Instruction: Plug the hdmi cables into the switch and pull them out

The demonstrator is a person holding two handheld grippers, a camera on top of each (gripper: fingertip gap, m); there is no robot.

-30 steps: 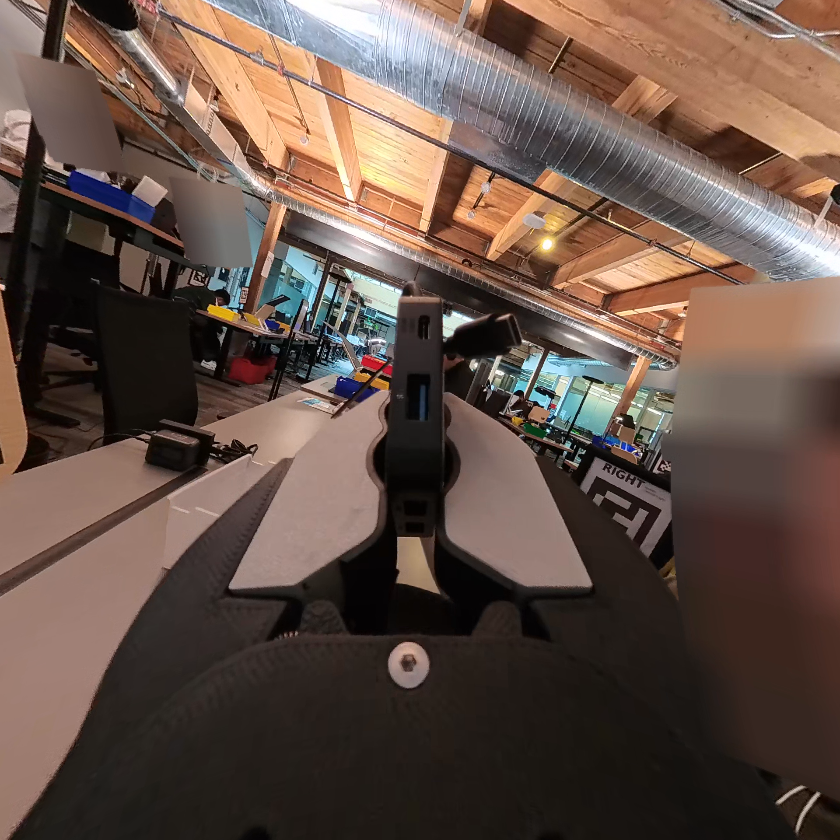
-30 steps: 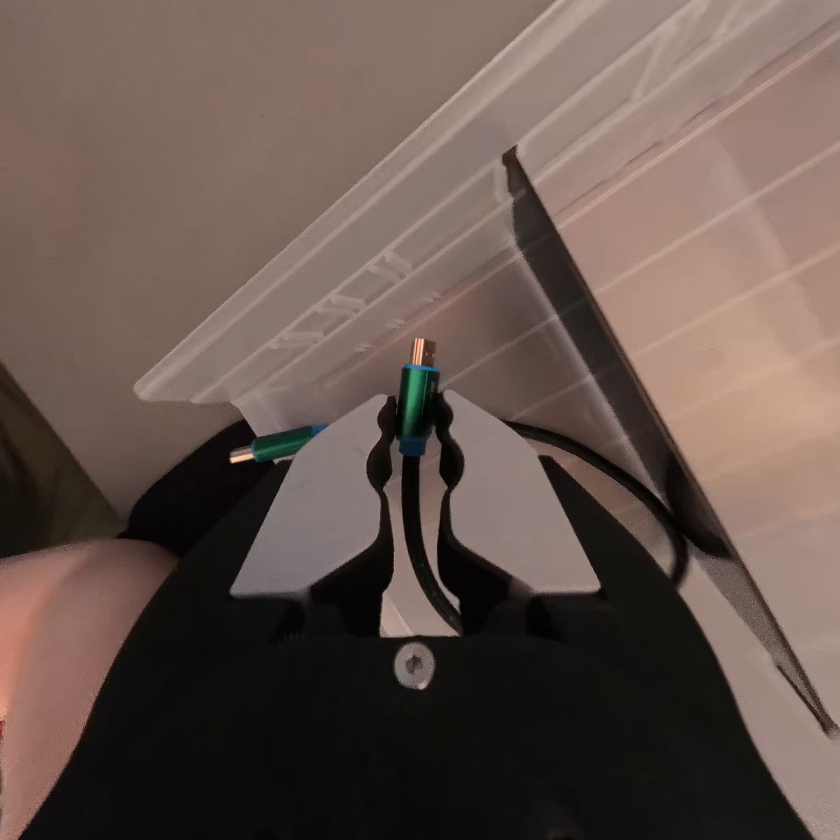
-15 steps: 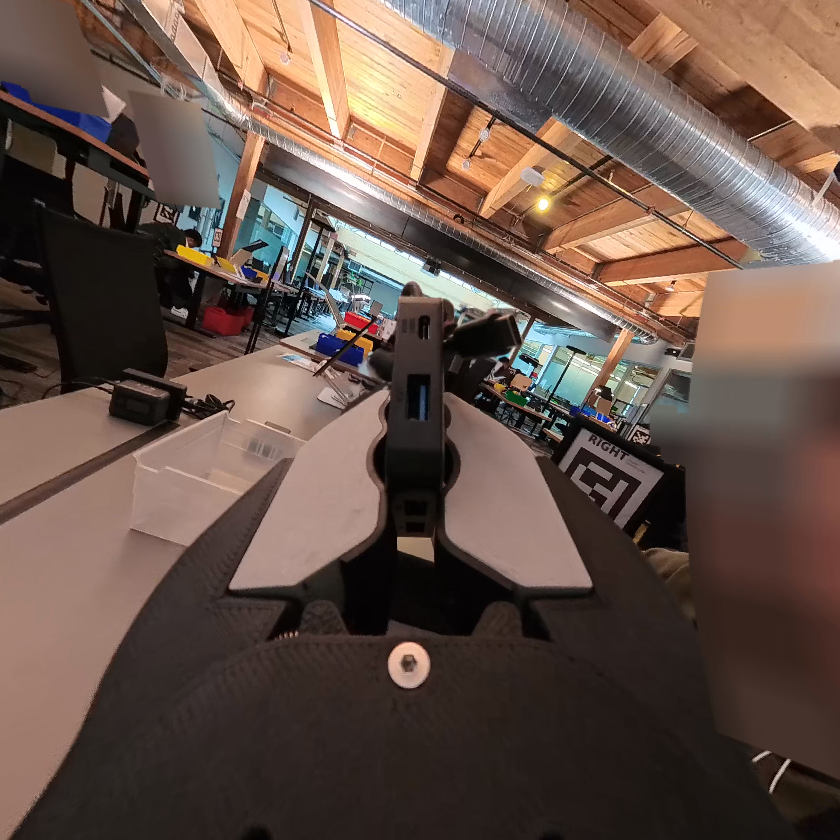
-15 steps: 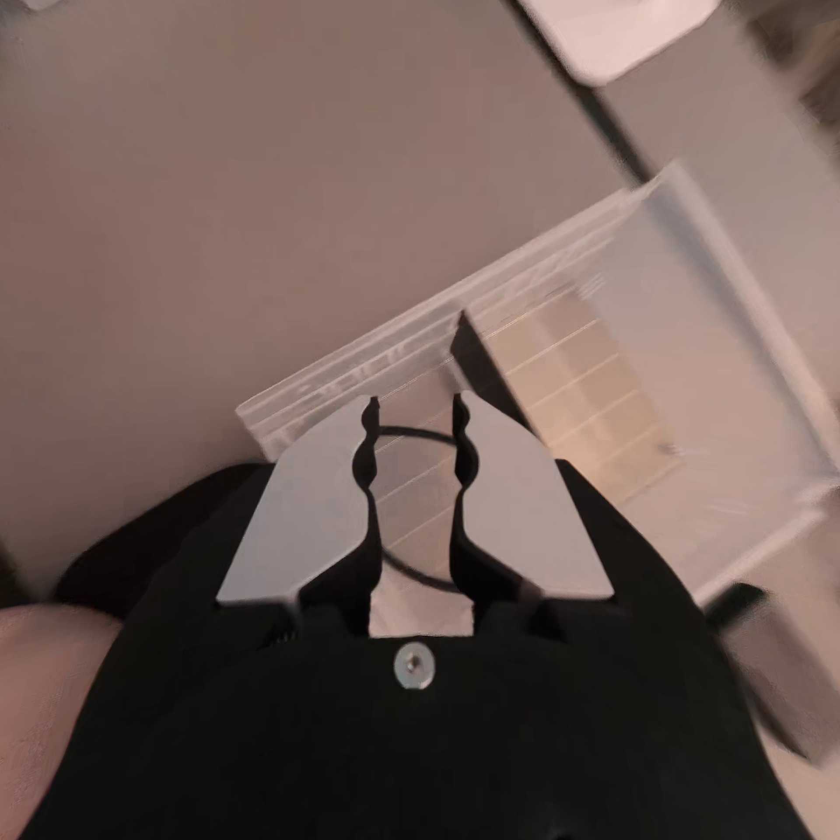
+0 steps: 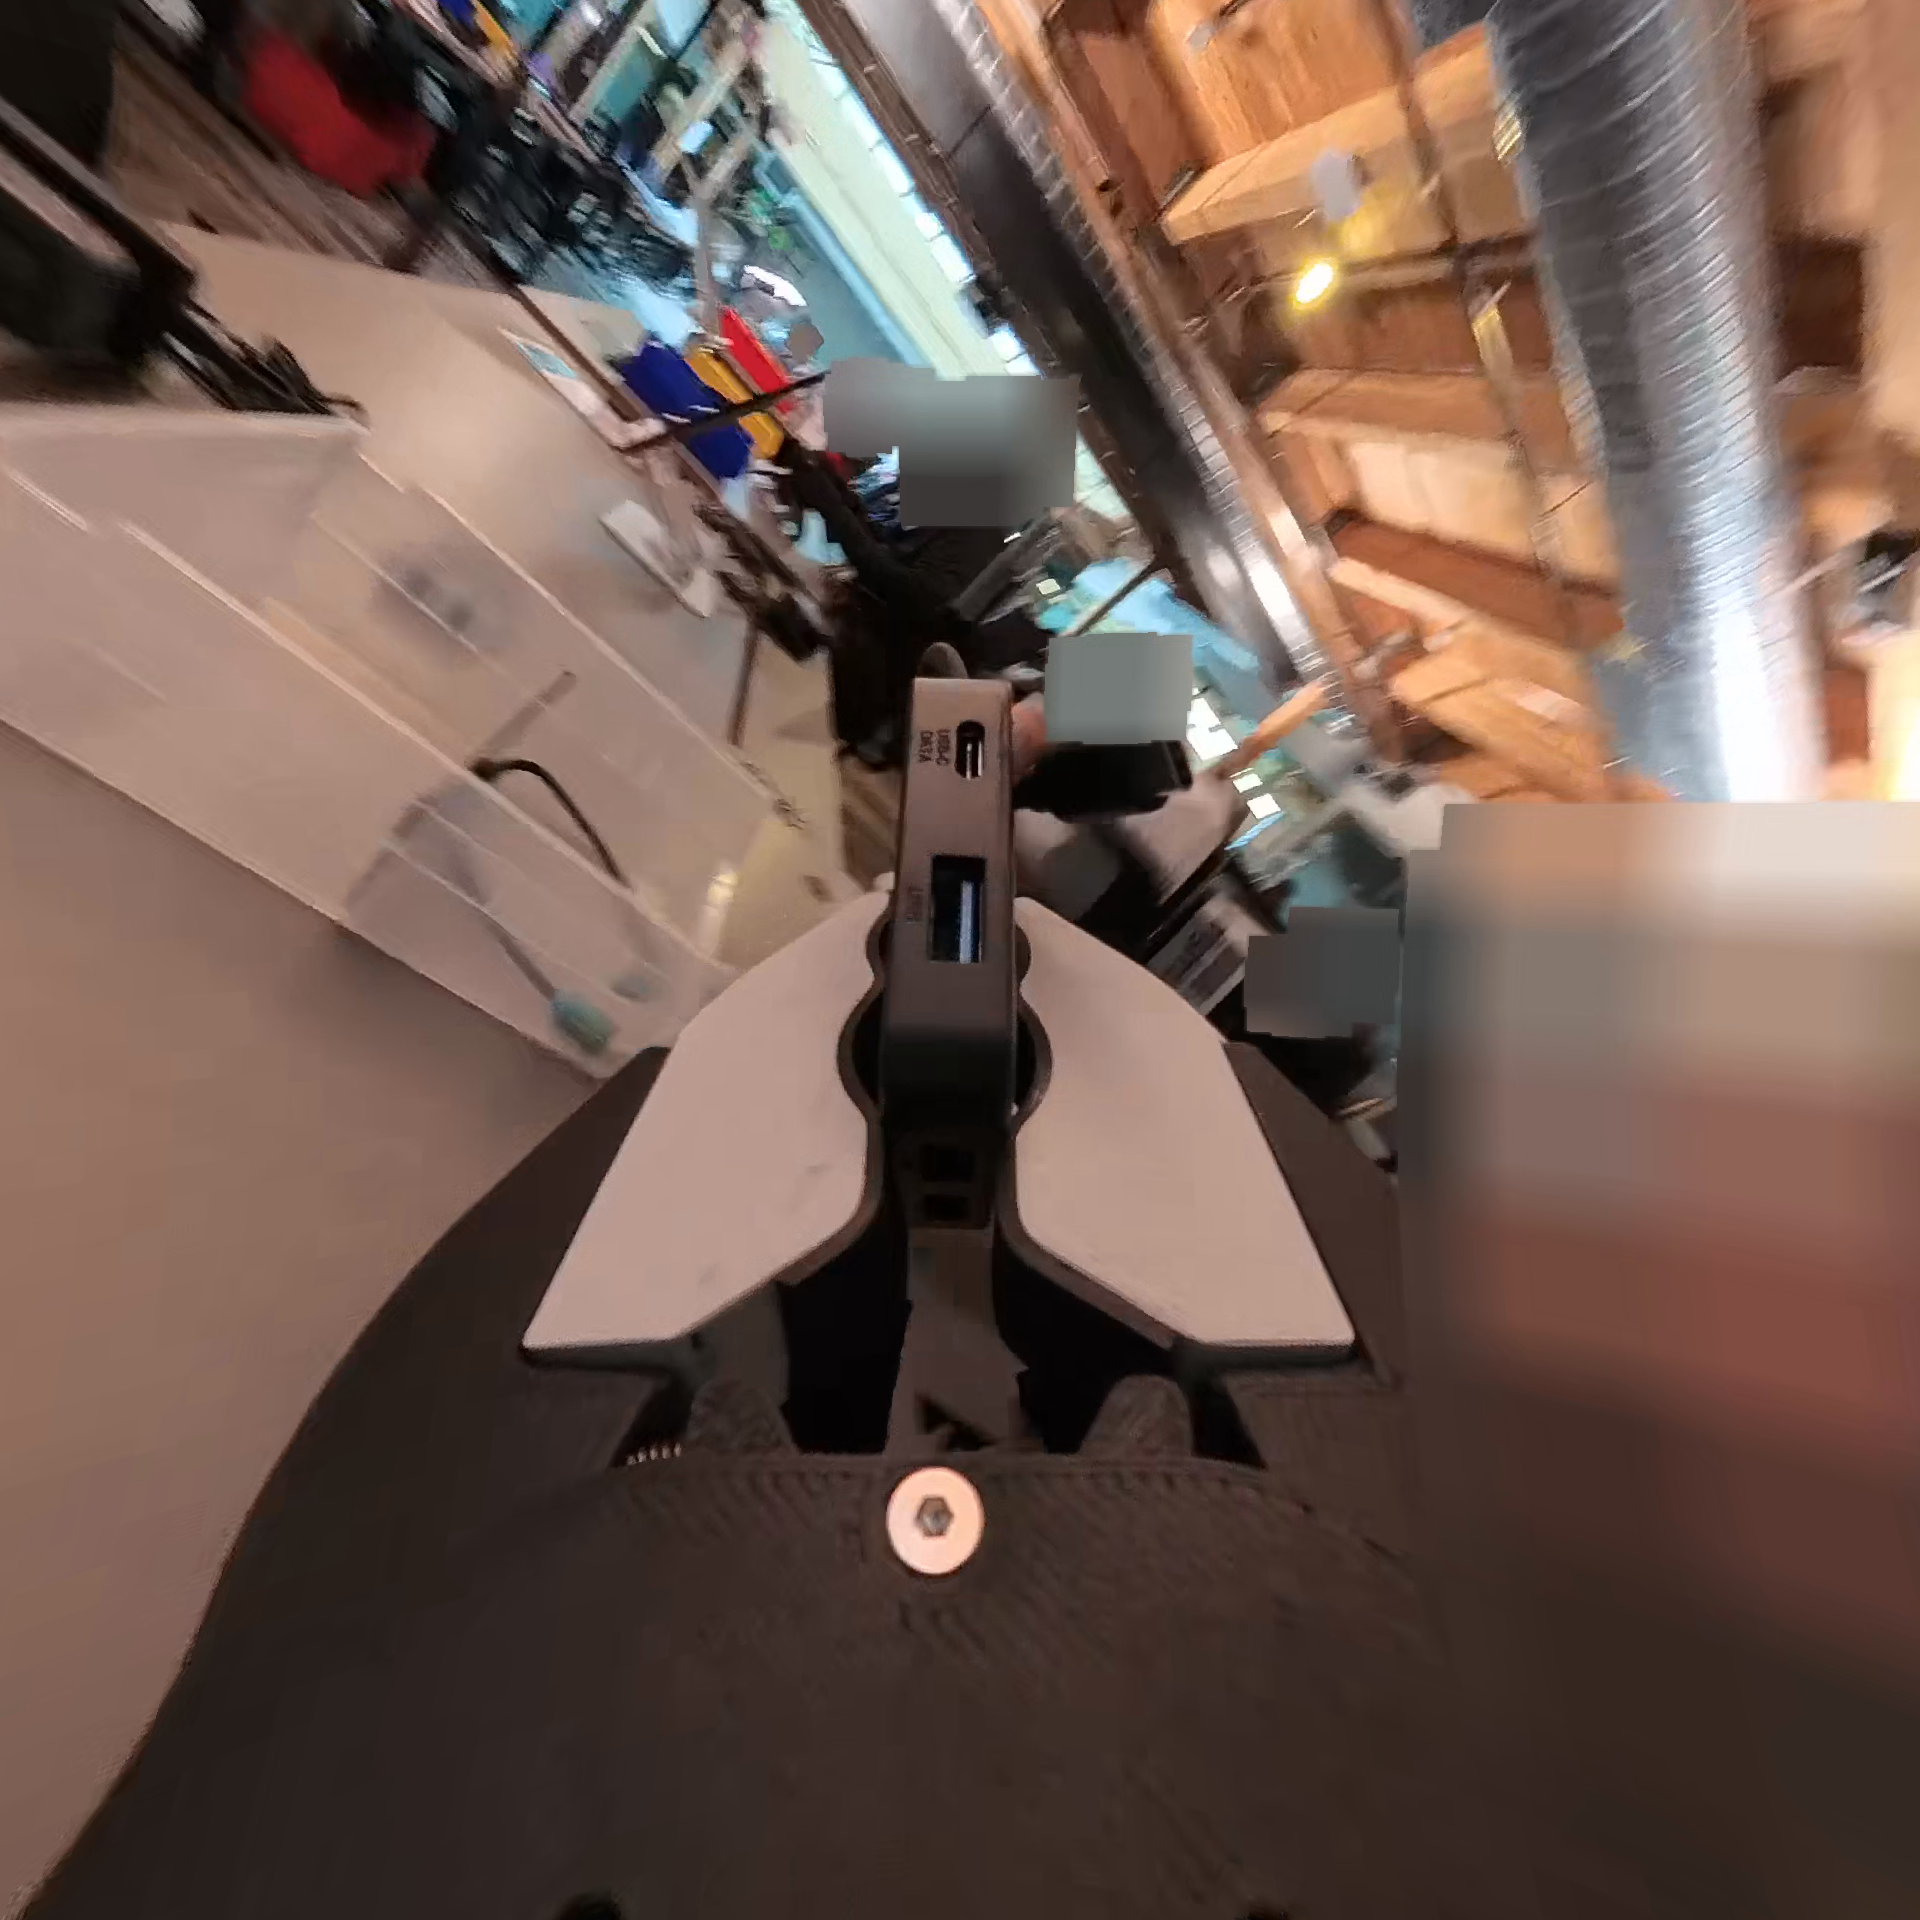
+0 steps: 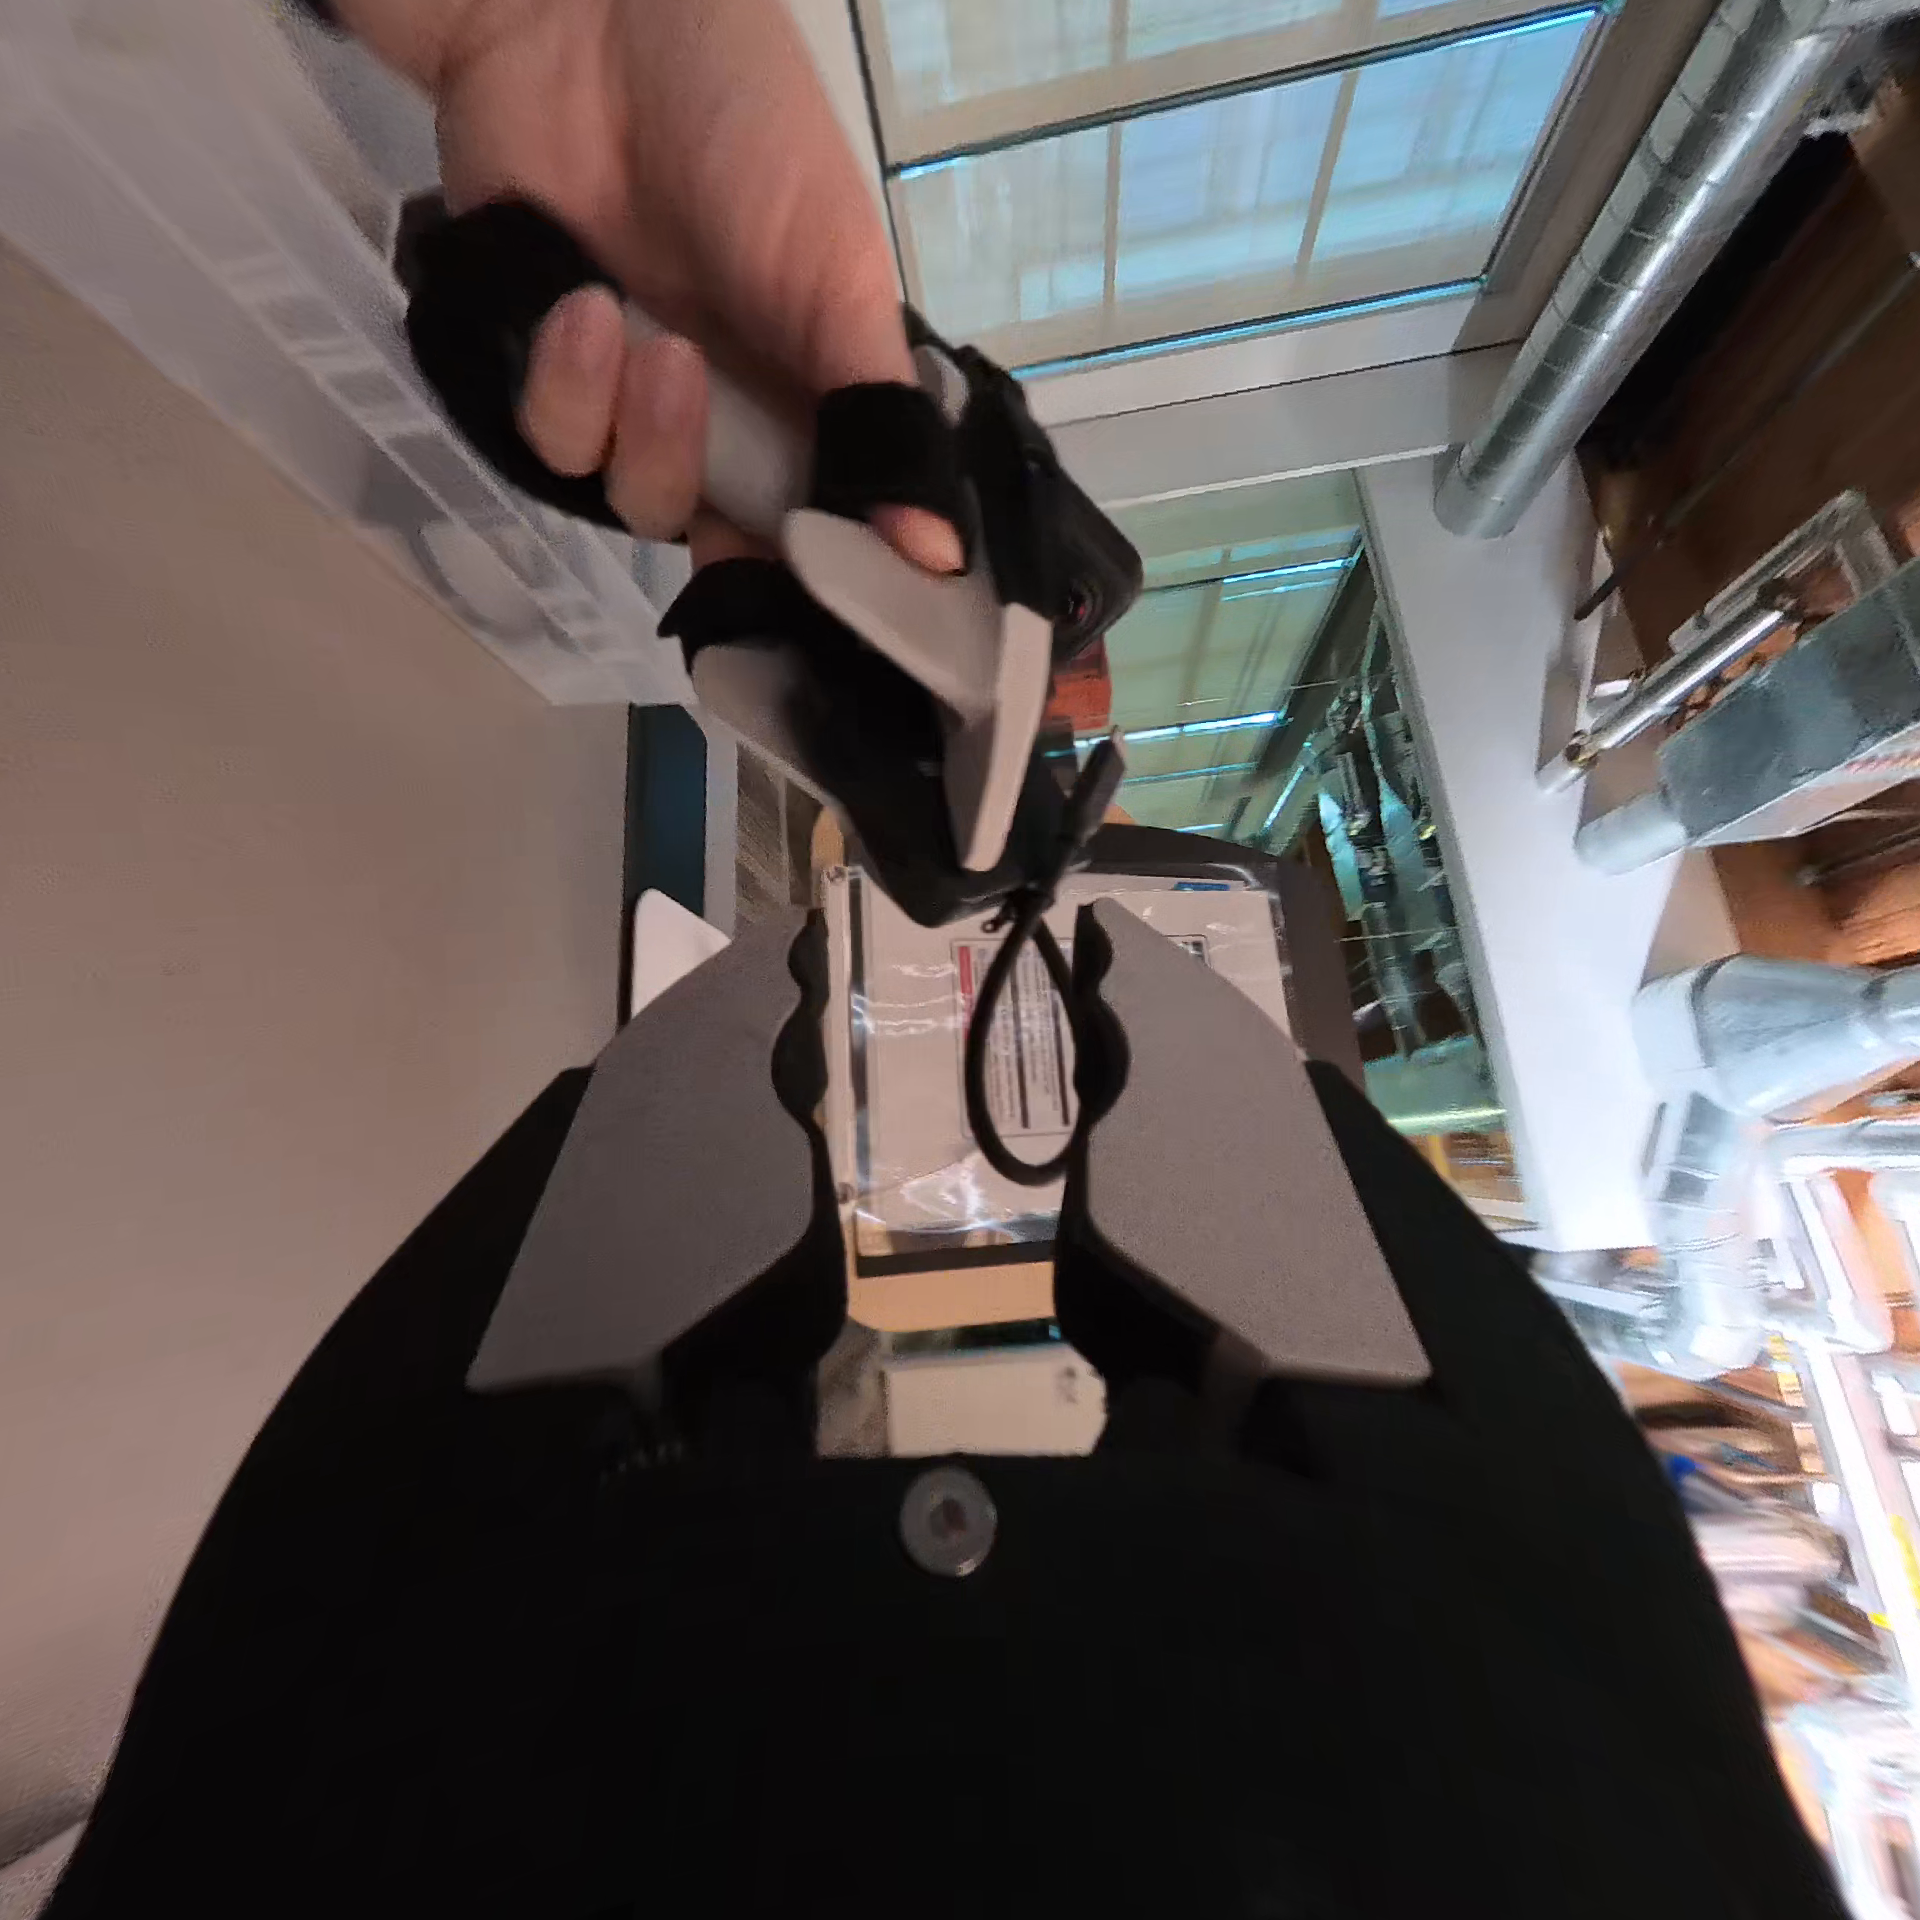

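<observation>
the switch [image 5: 951,966] is squeezed in the left gripper [image 5: 948,914].
nothing is held by the right gripper [image 6: 948,935], which is spread wide above the desk [image 6: 260,935].

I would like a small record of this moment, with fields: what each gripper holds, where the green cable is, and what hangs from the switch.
left gripper: shut on the switch, a dark slim box held edge-on, ports facing the camera
right gripper: open, nothing between its fingers
green cable: lies in the clear bin on the table, blurred by motion
short black cable: hangs in a loop from the switch, its plug free
hand: grips the left gripper's handle, seen in the right wrist view
</observation>
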